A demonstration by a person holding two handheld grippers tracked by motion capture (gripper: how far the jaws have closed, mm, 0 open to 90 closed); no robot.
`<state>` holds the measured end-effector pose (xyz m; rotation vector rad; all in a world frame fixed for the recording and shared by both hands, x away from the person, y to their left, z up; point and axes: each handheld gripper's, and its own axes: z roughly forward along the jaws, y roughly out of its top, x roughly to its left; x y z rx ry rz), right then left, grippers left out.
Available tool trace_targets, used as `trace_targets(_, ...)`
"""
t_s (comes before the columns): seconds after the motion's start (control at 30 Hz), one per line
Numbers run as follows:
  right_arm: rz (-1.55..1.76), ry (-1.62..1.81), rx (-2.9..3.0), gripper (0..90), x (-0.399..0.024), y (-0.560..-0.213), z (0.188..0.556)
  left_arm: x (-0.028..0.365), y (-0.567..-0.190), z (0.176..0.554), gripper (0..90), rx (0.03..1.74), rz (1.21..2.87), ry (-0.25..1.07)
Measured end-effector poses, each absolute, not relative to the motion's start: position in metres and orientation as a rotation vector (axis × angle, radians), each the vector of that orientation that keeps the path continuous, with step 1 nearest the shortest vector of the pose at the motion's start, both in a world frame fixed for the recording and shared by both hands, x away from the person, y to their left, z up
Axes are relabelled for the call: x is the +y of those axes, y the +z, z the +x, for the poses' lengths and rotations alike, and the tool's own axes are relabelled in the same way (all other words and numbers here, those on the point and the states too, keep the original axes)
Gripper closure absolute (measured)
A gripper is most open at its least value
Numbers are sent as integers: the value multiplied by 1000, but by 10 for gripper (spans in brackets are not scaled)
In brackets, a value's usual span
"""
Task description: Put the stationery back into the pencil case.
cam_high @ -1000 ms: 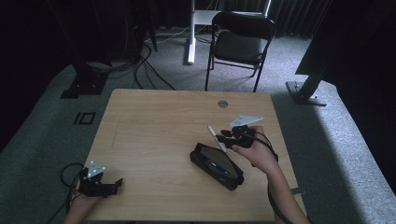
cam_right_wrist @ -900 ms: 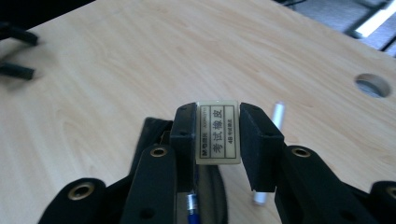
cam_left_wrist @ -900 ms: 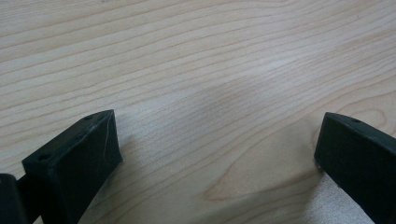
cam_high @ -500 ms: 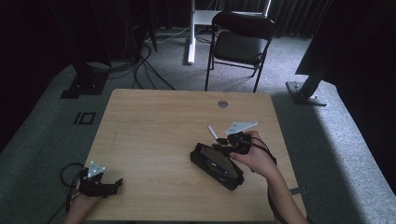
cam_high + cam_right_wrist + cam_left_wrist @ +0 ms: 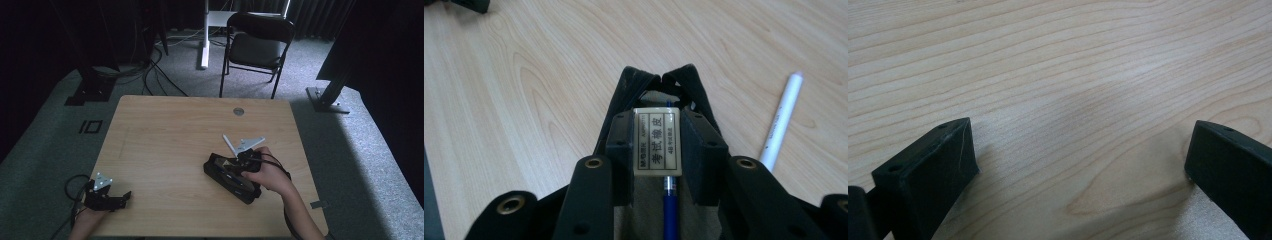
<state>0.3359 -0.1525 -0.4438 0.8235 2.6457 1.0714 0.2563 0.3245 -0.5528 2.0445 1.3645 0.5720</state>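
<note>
My right gripper [image 5: 656, 131] is shut on a cream eraser [image 5: 656, 142] with a printed label, pinched between both pads. It hangs just over the open mouth of a black pencil case [image 5: 626, 92], where a blue pen [image 5: 669, 205] lies inside. In the high view the right gripper [image 5: 245, 162] sits above the pencil case [image 5: 225, 176] at the table's right half. A white pen [image 5: 228, 145] lies on the wood just behind the case, and its white barrel [image 5: 781, 120] runs to the right of the jaws. My left gripper [image 5: 117, 197] rests open at the front left corner, with bare wood between its jaws [image 5: 1080, 150].
The wooden table [image 5: 170, 135] has a round cable grommet [image 5: 238, 111] near its far edge. A black folding chair [image 5: 260, 45] stands behind the table. Cables trail on the floor at the back left.
My right hand has come down and towards the front left with the eraser, from beside the white pen to over the pencil case. The left gripper has stayed put.
</note>
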Motion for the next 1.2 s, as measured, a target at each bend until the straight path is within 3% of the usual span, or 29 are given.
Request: trace_targets(1.2,865,799,2776,681,-130,-484,347,324,-553,256,3,1366,2043,570)
